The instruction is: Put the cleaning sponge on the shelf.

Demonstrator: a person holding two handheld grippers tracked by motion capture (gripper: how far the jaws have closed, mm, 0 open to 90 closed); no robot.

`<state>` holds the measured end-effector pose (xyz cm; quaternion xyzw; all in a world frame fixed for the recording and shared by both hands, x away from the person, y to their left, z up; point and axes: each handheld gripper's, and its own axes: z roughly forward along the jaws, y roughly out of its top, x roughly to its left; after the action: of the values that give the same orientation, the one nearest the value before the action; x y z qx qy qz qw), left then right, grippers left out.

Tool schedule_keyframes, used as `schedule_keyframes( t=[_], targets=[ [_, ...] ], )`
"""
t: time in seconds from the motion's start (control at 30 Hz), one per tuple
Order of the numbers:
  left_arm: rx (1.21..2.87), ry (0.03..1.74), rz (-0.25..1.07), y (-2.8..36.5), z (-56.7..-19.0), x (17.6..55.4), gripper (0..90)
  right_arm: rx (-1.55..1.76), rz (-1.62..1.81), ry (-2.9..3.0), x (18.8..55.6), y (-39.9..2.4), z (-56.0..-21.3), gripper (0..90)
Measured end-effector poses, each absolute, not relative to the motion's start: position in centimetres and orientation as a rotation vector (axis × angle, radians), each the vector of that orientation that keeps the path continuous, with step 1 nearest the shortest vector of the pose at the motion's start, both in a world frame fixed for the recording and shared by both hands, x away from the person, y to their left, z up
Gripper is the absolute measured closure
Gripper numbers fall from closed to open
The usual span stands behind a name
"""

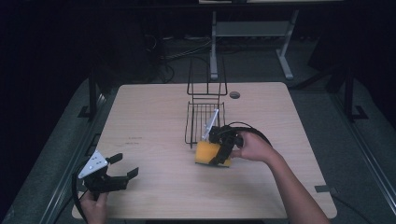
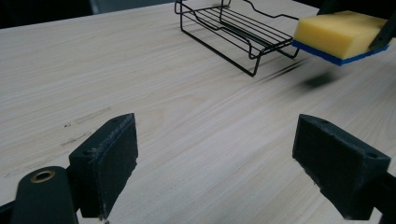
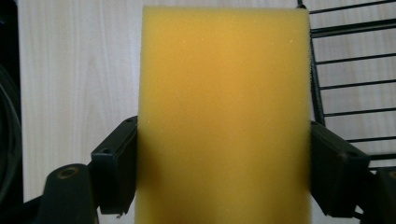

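A yellow sponge (image 1: 207, 153) with a blue underside hangs a little above the wooden table (image 1: 149, 112), just in front of a black wire rack (image 1: 205, 116). My right gripper (image 1: 218, 155) is shut on the sponge; in the right gripper view its two jaws press the long sides of the sponge (image 3: 224, 102), with the rack's wires (image 3: 348, 70) at the right. My left gripper (image 1: 126, 165) stands open at the table's near left corner, nothing between its jaws. In the left gripper view (image 2: 215, 163), the sponge (image 2: 338, 32) casts a shadow on the table beside the rack (image 2: 233, 28).
A round cable hole (image 1: 234, 94) lies behind the rack near the table's far edge. A table leg frame (image 1: 252, 32) and cables stand on the dark floor beyond. Bare wood spreads across the table's left half.
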<state>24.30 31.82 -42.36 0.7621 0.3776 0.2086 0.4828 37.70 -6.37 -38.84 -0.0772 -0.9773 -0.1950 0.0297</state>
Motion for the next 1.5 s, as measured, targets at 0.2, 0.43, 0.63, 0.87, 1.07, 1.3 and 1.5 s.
schedule_keyframes(
  t=[0.2, 0.43, 0.63, 0.87, 1.07, 1.3, 1.5],
  targets=[
    [1.855, 0.924, 0.508, 31.9, -42.4, 24.3, 13.4, -0.236, -0.590, -3.015, 38.7, -5.9, -38.7, 22.1],
    [1.858, 0.921, 0.505, 31.9, -42.4, 24.3, 13.4, -0.239, -0.577, -3.016, 39.6, -5.4, -38.6, 22.1],
    [1.853, 0.929, 0.501, 31.9, -42.4, 24.3, 13.4, -0.241, -0.575, -3.017, 40.4, -5.0, -38.5, 22.0],
    [1.853, 0.926, 0.499, 31.9, -42.5, 24.4, 13.4, -0.296, -0.587, -2.983, 41.7, -5.5, -39.0, 22.0],
    [1.853, 0.928, 0.501, 31.9, -42.4, 24.4, 13.4, -0.305, -0.580, -2.987, 42.5, -5.3, -38.6, 22.0],
    [1.852, 0.928, 0.500, 31.9, -42.4, 24.4, 13.4, -0.307, -0.543, -2.993, 43.4, -4.8, -38.3, 22.0],
    [1.854, 0.926, 0.499, 32.0, -42.5, 24.4, 13.4, -0.314, -0.529, -2.984, 44.4, -4.3, -38.5, 22.0]
  ],
)
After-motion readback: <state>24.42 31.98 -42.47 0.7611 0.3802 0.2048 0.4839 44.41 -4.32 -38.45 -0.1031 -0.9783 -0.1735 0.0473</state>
